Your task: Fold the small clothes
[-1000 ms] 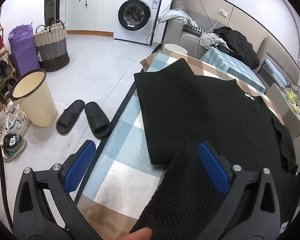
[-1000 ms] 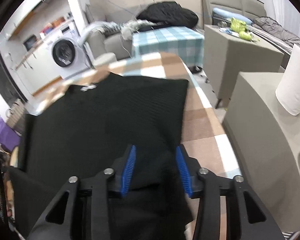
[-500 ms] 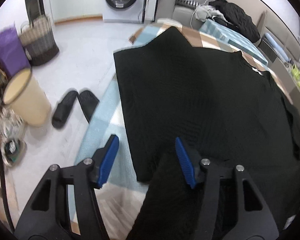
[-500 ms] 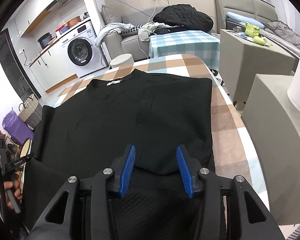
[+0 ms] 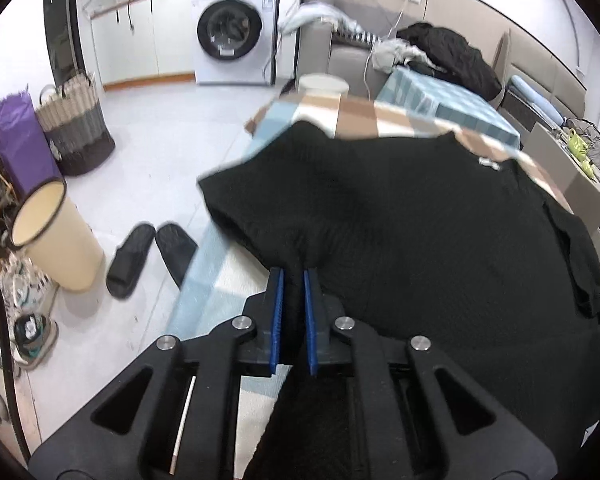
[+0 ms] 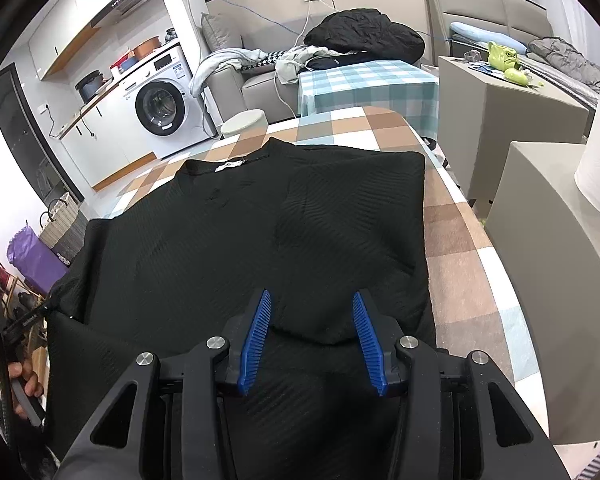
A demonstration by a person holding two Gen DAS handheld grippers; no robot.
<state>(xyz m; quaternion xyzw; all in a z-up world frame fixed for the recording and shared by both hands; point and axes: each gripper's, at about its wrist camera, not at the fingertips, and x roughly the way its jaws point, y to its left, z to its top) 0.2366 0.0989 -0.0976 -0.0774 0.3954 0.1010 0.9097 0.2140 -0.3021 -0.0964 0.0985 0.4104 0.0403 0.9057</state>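
Observation:
A black knit top [image 5: 420, 220] lies spread on the checked tablecloth [image 5: 220, 292], its left part hanging past the table edge. My left gripper [image 5: 294, 272] is at the top's near left edge. Its blue pads [image 5: 277, 312] are closing tight on a pinched ridge of the black fabric. In the right wrist view the top [image 6: 240, 240] has its right side folded inward, collar label at the far end. My right gripper [image 6: 310, 300] hovers over the near hem of that folded layer. Its pads [image 6: 256, 336] stand apart, the cloth lies flat under them, and nothing is pressed.
Left of the table, on the floor, are black slippers [image 5: 148, 252], a cream bin [image 5: 52, 236], a woven basket [image 5: 76, 124] and a washing machine [image 5: 232, 36]. Grey cabinets [image 6: 560, 280] stand close to the table's right edge. A hand [image 6: 24, 376] holds the left gripper.
My left gripper went from wide open beside the top to shut on its near left edge, and the fabric there is now bunched up. The right gripper has hardly moved.

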